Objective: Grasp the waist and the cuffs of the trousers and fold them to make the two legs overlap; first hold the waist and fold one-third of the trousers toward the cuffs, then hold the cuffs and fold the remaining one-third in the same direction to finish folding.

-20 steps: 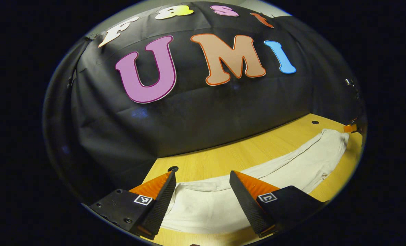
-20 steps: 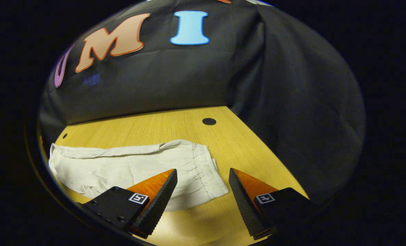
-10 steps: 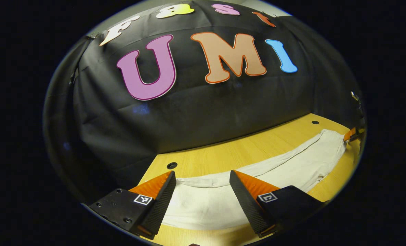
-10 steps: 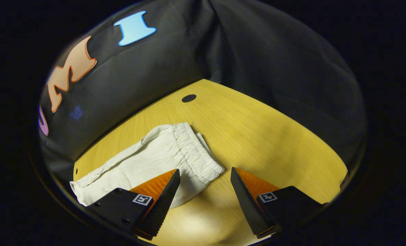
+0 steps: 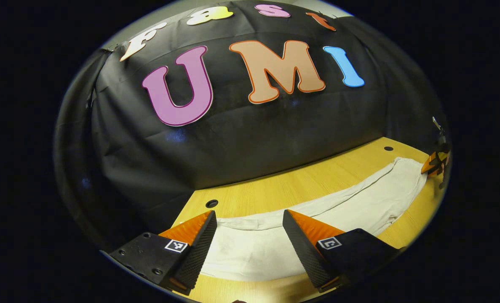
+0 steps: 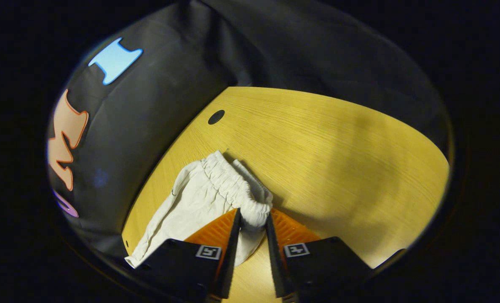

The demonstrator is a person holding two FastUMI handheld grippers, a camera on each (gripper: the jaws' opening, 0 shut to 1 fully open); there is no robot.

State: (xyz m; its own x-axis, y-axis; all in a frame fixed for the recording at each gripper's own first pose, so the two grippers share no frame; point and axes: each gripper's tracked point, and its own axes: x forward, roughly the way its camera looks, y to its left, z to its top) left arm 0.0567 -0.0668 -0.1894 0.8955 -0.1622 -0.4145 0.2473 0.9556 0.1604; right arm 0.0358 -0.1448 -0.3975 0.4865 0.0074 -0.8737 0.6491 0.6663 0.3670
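Right tongs (image 6: 253, 225) now pinched on trousers (image 6: 199, 198) waistband; left tongs (image 5: 250, 235) wide, empty.

Between your right gripper (image 6: 253, 223) fingers you see off-white trousers (image 6: 199, 198), plain, with a gathered waistband (image 6: 233, 189) of the same shade. Beyond them the table (image 6: 338, 147) is honey-yellow with fine wood grain and a dark round hole (image 6: 216, 117). Ahead of your left gripper (image 5: 247, 227) the trousers look equally pale.

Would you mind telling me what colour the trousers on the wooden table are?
Plain off-white cotton trousers, no pattern; best seen in the right gripper view, at the gathered waistband.
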